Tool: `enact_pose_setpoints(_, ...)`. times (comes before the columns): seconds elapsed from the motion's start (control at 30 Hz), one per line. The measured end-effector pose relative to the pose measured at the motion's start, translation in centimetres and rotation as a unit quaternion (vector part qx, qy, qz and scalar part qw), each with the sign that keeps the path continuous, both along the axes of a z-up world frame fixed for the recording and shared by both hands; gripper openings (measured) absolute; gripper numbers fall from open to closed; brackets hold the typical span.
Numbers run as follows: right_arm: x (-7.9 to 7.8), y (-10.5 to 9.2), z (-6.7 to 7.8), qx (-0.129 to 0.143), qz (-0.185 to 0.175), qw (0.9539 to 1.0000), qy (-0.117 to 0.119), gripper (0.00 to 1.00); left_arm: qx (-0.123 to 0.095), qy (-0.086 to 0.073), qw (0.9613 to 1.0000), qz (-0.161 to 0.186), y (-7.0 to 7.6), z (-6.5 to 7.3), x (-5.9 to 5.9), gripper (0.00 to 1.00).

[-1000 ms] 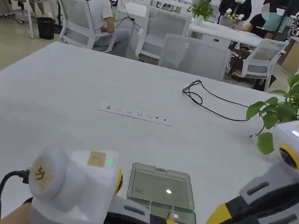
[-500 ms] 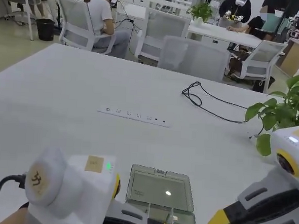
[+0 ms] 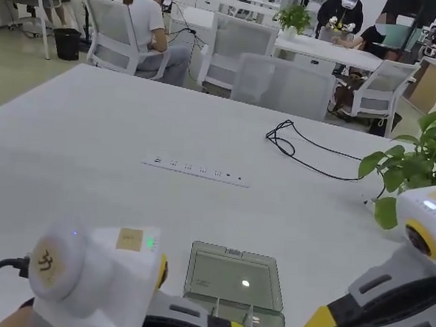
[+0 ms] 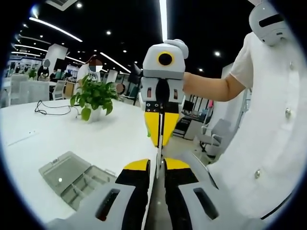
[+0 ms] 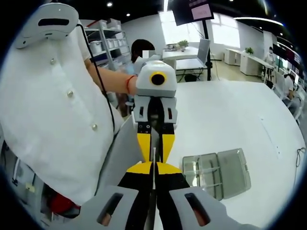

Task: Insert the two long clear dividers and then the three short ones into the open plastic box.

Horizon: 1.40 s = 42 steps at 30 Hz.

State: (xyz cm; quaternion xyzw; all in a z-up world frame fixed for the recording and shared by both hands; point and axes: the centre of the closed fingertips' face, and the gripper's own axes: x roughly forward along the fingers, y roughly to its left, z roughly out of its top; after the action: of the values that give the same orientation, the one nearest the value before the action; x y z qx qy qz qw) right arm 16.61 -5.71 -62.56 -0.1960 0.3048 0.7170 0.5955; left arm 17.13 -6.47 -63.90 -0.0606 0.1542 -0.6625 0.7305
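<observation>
The open clear plastic box (image 3: 233, 279) lies on the white table just beyond both grippers, its lid folded flat away from me; it also shows as the box (image 4: 74, 177) and the box (image 5: 216, 172). My left gripper (image 4: 156, 165) and right gripper (image 5: 153, 167) face each other tip to tip above the table's near edge. A thin clear divider (image 4: 159, 148), seen edge-on, runs between them. Both pairs of jaws are shut on it. The right gripper (image 4: 161, 136) holds its far end. The divider's length cannot be told.
A white power strip (image 3: 197, 170) lies mid-table, a coiled black cable (image 3: 293, 142) further back, and a potted plant (image 3: 414, 164) at the right edge. Grey chairs (image 3: 282, 82) line the far side, with seated people beyond. My white shirt is close behind the grippers.
The left gripper's body has slid slightly left and down in the head view. The box and both grips stay as they were.
</observation>
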Motion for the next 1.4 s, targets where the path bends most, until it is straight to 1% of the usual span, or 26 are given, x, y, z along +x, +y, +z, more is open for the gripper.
enact_pose_setpoints(0.07,0.1,-0.1,0.0,0.0,-0.002,1.0,-0.001,0.03,0.001,0.003,1.0,0.005,0.2,-0.1,0.2,0.1)
enact_pose_setpoints(0.3,0.7,-0.7,0.2,-0.003,-0.01,0.9999,-0.008,0.03,0.005,0.005,0.9997,0.024,1.1,-0.4,0.9,0.14)
enact_pose_setpoints(0.4,1.1,-1.1,0.3,-0.005,-0.017,0.9998,-0.012,0.03,0.008,0.008,0.9992,0.038,1.8,-0.8,1.3,0.18)
enact_pose_setpoints(0.53,1.8,-1.6,0.0,-0.012,-0.024,0.9995,-0.018,0.03,0.009,0.011,0.9986,0.051,2.4,-1.2,1.7,0.22)
enact_pose_setpoints(0.6,2.5,-2.0,-0.2,-0.015,-0.031,0.9992,-0.021,0.03,0.011,0.012,0.998,0.06,2.8,-1.5,1.9,0.24)
enact_pose_setpoints(0.67,2.9,-2.3,-0.4,-0.018,-0.036,0.9989,-0.023,0.03,0.014,0.015,0.9974,0.069,3.2,-1.7,2.2,0.27)
enact_pose_setpoints(0.77,3.4,-2.6,-0.8,-0.026,-0.04,0.9985,-0.027,0.03,0.02,0.014,0.9966,0.079,3.7,-2.1,2.4,0.32)
enact_pose_setpoints(0.93,4.4,-3.2,-1.6,-0.036,-0.049,0.9976,-0.034,0.03,0.027,0.021,0.9949,0.095,4.8,-2.7,2.9,0.38)
enact_pose_setpoints(1.03,4.8,-3.4,-1.9,-0.042,-0.053,0.9969,-0.039,0.03,0.037,0.021,0.9937,0.104,5.5,-3.3,3.2,0.42)
enact_pose_setpoints(1.2,5.6,-3.8,-2.7,-0.053,-0.06,0.9957,-0.046,0.03,0.043,0.022,0.9918,0.118,6.3,-3.8,3.7,0.49)
enact_pose_setpoints(1.3,6.3,-4.1,-3.3,-0.064,-0.062,0.9945,-0.055,0.03,0.046,0.022,0.9907,0.126,6.8,-4.1,4.0,0.53)
enact_pose_setpoints(1.4,6.9,-4.2,-3.9,-0.072,-0.063,0.9935,-0.061,0.03,0.055,0.023,0.9896,0.131,7.2,-4.7,4.2,0.57)
